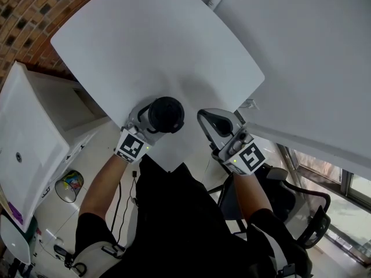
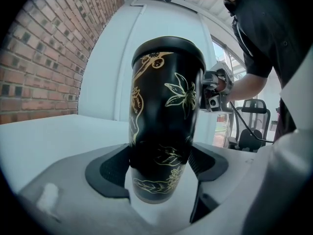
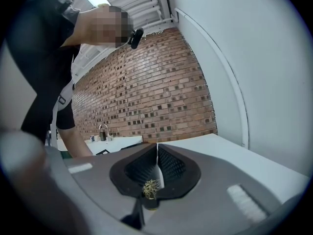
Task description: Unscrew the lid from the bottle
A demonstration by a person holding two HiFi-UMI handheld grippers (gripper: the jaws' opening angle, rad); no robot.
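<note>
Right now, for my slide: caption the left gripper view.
Left gripper clamps a black gold-flowered bottle, lid on, at the white table.

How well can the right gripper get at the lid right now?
Likely yes: the right gripper sits beside the lid with nothing between, but its jaws are shut and must open first.

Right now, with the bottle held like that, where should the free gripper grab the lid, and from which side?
Probably the lid, by its round side band, jaws across its width. The bottle stands upright with the left gripper clamped low on its body, so the top is free. The right gripper, shut and empty beside it, would open and come in from the right.
</note>
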